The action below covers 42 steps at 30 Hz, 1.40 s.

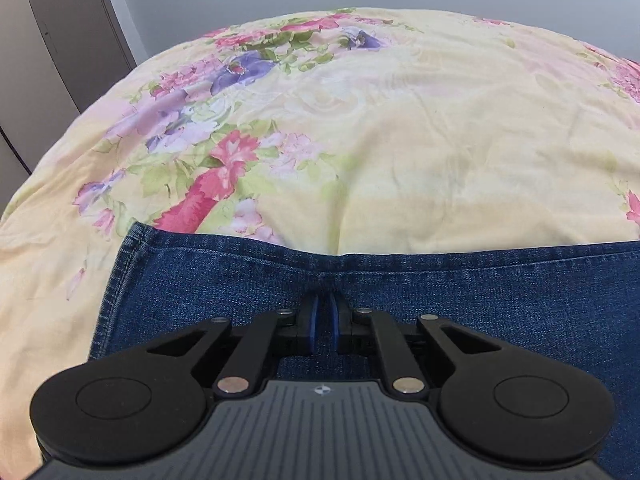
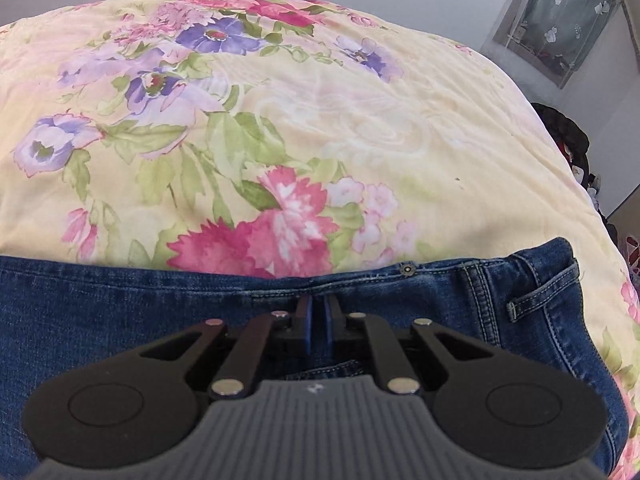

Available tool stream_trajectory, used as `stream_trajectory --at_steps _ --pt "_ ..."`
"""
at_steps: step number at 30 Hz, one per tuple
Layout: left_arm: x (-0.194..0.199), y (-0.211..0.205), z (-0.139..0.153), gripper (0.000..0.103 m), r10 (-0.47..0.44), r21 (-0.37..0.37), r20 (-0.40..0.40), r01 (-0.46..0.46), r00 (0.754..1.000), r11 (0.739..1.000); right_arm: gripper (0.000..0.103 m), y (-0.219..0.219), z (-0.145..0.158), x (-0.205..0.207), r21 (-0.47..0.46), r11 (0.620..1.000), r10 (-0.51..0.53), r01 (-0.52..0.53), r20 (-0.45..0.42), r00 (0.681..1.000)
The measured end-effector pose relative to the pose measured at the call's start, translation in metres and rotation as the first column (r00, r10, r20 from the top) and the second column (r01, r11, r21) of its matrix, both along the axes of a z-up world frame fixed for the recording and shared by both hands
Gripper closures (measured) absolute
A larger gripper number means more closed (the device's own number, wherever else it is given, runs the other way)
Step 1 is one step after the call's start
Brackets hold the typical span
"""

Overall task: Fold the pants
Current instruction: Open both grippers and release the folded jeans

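Dark blue jeans (image 1: 460,288) lie across a bed, folded lengthwise into a long strip. In the left wrist view the leg hem (image 1: 120,272) ends at the left. My left gripper (image 1: 324,308) is shut on the far edge of the jeans, where the denim puckers at the tips. In the right wrist view the jeans (image 2: 120,300) end at the right in the waistband with a belt loop (image 2: 540,304) and a rivet (image 2: 407,269). My right gripper (image 2: 318,310) is shut on the far seam edge there, blue pads nearly touching.
The jeans rest on a pale yellow bedspread (image 1: 420,140) with pink and purple flowers, which stretches away beyond them. A grey wardrobe (image 1: 48,40) stands at the left. A curtained window (image 2: 560,16) and a dark heap of things (image 2: 568,136) lie past the bed's right side.
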State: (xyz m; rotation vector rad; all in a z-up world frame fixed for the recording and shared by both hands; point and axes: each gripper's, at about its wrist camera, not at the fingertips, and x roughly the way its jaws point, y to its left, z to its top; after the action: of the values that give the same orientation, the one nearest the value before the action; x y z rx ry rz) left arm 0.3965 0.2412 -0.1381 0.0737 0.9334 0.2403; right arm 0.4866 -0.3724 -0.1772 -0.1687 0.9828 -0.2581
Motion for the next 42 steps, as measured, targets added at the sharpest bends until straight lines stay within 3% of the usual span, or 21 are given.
stream_trajectory --at_steps 3,8,10,11,18,24,31,36,42 --pt "-0.012 0.004 0.015 0.084 0.009 0.007 0.011 -0.009 1.0 1.0 0.099 -0.01 0.022 -0.017 0.028 1.0 -0.001 0.0 0.029 1.0" --pt "-0.042 0.016 0.032 0.084 0.03 -0.006 0.012 -0.03 0.999 1.0 0.097 -0.045 0.065 -0.074 0.064 0.997 -0.037 0.032 0.08 0.996" --pt "-0.053 0.02 0.034 0.084 0.036 -0.015 0.007 -0.036 0.999 0.999 0.084 -0.063 0.081 -0.103 0.077 0.995 -0.065 0.057 0.1 0.993" --pt "-0.06 0.021 0.035 0.084 0.04 -0.018 0.007 -0.039 0.999 0.999 0.083 -0.072 0.087 -0.115 0.081 0.994 -0.077 0.069 0.102 0.992" --pt "-0.093 0.017 0.036 0.084 0.035 -0.022 -0.009 -0.036 0.999 0.999 0.083 -0.138 0.087 -0.185 0.118 0.966 -0.239 0.229 0.084 0.967" --pt "-0.107 0.02 0.043 0.084 0.074 -0.012 -0.013 -0.075 0.997 0.997 0.083 -0.162 0.057 -0.179 0.095 0.954 -0.293 0.285 0.085 0.952" --pt "-0.13 0.044 0.053 0.084 0.158 -0.034 -0.022 -0.158 0.987 0.987 0.084 -0.173 0.018 -0.158 0.068 0.948 -0.312 0.311 0.003 0.95" --pt "-0.147 0.061 0.066 0.077 0.199 -0.107 -0.012 -0.199 0.98 0.974 0.084 -0.159 0.03 -0.154 -0.018 0.951 -0.309 0.308 -0.003 0.951" --pt "-0.166 0.066 0.084 0.075 0.17 -0.138 0.002 -0.168 0.985 0.976 0.084 -0.116 0.074 -0.171 0.003 0.971 -0.237 0.238 0.067 0.969"
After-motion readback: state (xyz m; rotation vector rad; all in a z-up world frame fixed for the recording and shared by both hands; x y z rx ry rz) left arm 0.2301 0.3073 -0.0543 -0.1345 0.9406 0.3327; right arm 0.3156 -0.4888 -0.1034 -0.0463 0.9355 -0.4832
